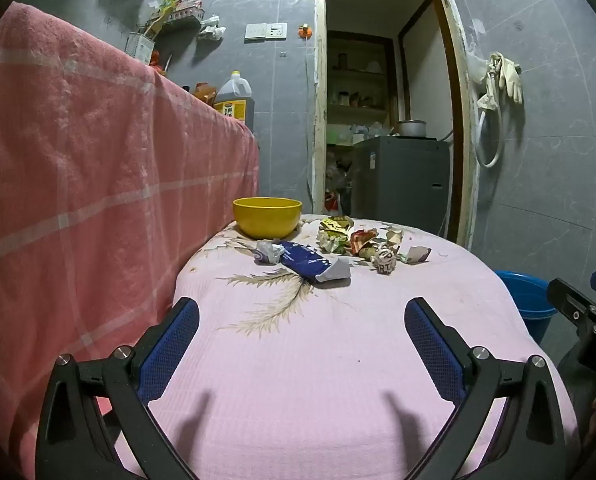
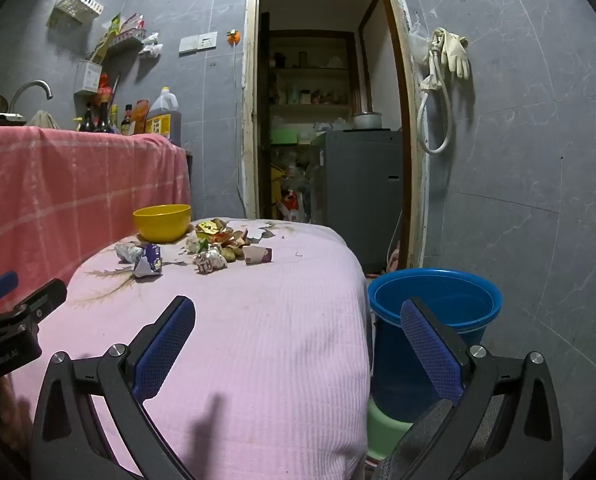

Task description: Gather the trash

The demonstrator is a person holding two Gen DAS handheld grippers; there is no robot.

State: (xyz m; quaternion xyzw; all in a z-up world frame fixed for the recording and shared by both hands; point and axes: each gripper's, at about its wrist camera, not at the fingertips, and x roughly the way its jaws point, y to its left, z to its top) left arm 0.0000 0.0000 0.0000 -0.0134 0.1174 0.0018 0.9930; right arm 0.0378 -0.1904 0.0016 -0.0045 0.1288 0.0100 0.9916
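Both the left gripper (image 1: 301,344) and right gripper (image 2: 298,340) are hanging wide open and empty; approaching low toward the crumpled paper scraps (image 1: 361,242) beside the yellow plastic bowl (image 1: 267,217) should work best.

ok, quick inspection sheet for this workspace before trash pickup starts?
surface: pink cloth over the table, stained, bare near the grippers.
job's things: crumpled wrappers clustered at the far end; blue bucket on the floor beside the table.
clutter: yellow bowl beside the trash.
grippers: left gripper and right gripper both open, holding nothing.
cables: white hose on the wall.
surroundings: grey tiled walls, open doorway, oil jug.
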